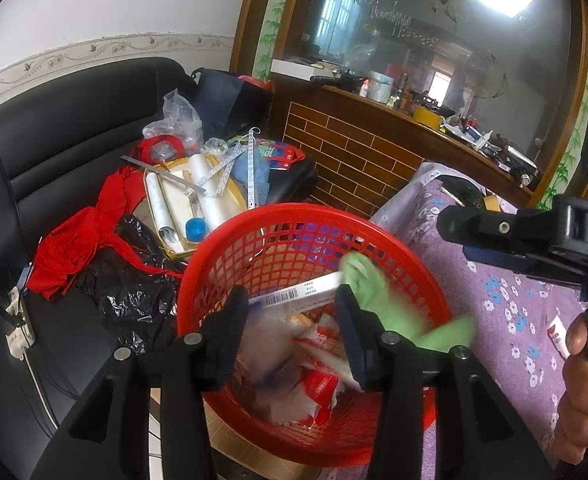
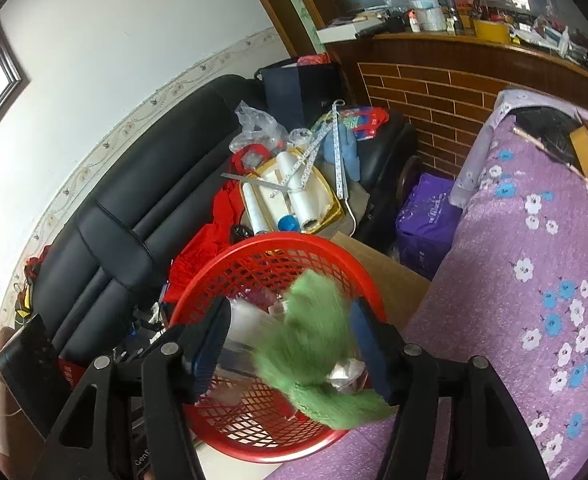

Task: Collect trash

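A: Risk? The fuzzy green cloth (image 2: 318, 340) is blurred between the right gripper (image 2: 290, 344)'s released jaws, above the red plastic mesh basket (image 2: 254, 420); it could snag the near rim beside the purple floral bed cover (image 2: 534, 280).

B: Left gripper (image 1: 290, 332)?

A: Tilted down over the basket, jaws apart, empty.

**Layout around the basket**

Basket (image 1: 314, 216) sits between sofa (image 1: 54, 152) on the left and cloth-covered table (image 1: 494, 280) on the right. Wrappers (image 1: 318, 392) and a boxed tube (image 1: 298, 292) lie in it. Tray of rolls (image 1: 190, 196) behind, on the sofa; brick counter (image 1: 354, 160) further back.
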Motion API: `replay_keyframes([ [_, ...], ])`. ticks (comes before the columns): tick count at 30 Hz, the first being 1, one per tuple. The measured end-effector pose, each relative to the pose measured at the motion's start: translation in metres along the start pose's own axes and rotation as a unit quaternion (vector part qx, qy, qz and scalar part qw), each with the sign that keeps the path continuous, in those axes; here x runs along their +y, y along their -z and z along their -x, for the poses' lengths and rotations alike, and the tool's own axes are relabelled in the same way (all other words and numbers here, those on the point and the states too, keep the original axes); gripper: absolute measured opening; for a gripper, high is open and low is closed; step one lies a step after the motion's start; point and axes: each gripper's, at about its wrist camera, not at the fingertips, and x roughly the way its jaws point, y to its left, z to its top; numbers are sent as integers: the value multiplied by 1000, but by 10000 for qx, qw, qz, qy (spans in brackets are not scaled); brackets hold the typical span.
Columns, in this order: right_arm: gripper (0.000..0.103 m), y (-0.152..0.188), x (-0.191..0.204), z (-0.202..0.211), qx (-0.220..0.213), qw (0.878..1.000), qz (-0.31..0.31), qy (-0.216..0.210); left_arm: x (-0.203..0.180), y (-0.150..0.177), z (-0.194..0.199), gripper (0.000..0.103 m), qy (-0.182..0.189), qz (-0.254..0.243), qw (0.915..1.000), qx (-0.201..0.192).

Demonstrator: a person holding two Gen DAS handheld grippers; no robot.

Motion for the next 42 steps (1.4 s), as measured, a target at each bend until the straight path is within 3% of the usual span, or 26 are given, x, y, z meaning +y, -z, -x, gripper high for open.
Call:
replay_keyframes([
  [10,68,6,0,9,-28,9999,27,152,-1,4,6,61,-104,20,9999,-82],
  [14,75,9,-2,13,-82,9993,64,360,3,4,8,72,-251,102,9995,-130],
  [22,87,12,0,20,-232,9963,279,782,13,5,13,81,-506,255,9981,-232],
  [26,92,15,1,20,-266,9938,386,1012,15,8,17,93,-674,296,9965,-391],
  [31,94,20,2,18,-233,9917,477,1174,16,10,23,97,-693,266,9956,-566],
  [36,101,24,3,19,-254,9890,545,1350,21,10,19,97,-866,395,9952,-237],
  [42,103,34,9,27,-307,9842,753,1575,14,15,40,98,-1191,278,9912,-501],
])
